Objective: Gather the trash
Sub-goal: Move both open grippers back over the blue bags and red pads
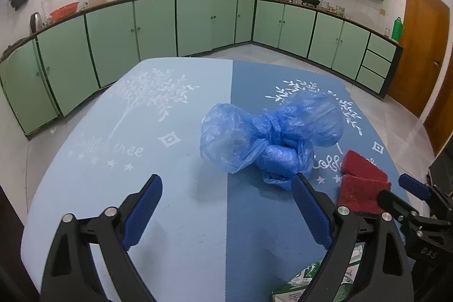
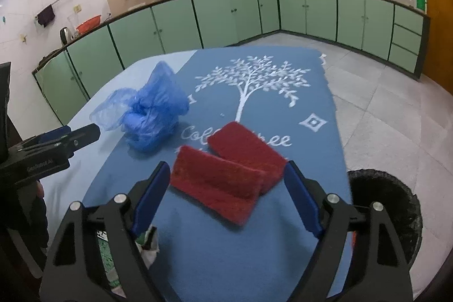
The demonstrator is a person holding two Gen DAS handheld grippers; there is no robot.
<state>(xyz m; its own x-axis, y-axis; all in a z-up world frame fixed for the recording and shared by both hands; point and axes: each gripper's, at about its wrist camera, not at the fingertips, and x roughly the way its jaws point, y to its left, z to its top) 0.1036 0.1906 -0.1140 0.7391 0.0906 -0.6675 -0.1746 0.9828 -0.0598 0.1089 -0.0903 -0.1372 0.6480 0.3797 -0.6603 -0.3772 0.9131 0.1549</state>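
Note:
A crumpled blue plastic bag (image 1: 269, 135) lies on the blue table mat (image 1: 170, 203); it also shows in the right wrist view (image 2: 147, 115). My left gripper (image 1: 226, 183) is open and empty, just short of the bag. Two red scouring pads (image 2: 226, 171) lie overlapping on the mat, also seen in the left wrist view (image 1: 362, 183). My right gripper (image 2: 226, 171) is open, its fingers either side of the pads, above them. A black-lined trash bin (image 2: 390, 205) stands on the floor to the right of the table.
A green-and-white carton (image 1: 311, 279) lies at the table's near edge, partly hidden under the grippers; it also shows in the right wrist view (image 2: 107, 259). Green kitchen cabinets (image 1: 198, 24) line the far walls. A wooden door (image 1: 421, 47) is at the right.

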